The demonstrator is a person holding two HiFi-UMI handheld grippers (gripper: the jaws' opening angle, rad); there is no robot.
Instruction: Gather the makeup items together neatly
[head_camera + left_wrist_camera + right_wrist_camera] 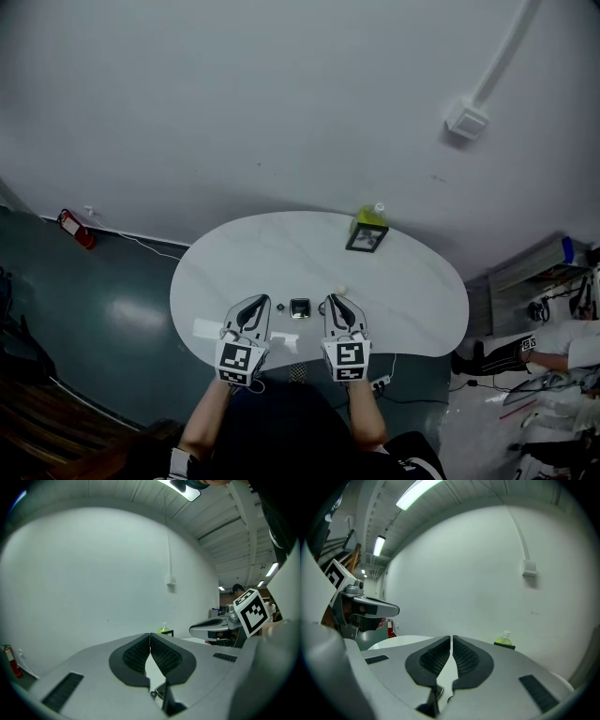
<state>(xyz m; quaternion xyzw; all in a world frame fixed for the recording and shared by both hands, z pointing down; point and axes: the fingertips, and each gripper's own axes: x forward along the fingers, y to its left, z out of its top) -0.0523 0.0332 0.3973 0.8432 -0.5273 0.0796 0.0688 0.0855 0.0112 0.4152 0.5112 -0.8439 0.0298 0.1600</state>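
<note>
On the white oval table [281, 248] a small black square compact [300, 308] lies near the front edge. A tiny dark item [279, 307] sits to its left and a small white round item [341, 291] to its right. A yellow-green bottle [371, 217] stands by a black square case [366, 238] at the far side. My left gripper [259, 303] is shut and empty, just left of the compact. My right gripper [333, 302] is shut and empty, just right of it. The left gripper view shows the bottle [163, 630] ahead, and the right gripper view shows the bottle [505, 639] too.
A red fire extinguisher [75, 228] lies on the dark floor at the left. A power strip [380, 382] lies under the table's near edge. A seated person [553, 347] and shelving are at the far right. A plain white wall stands behind the table.
</note>
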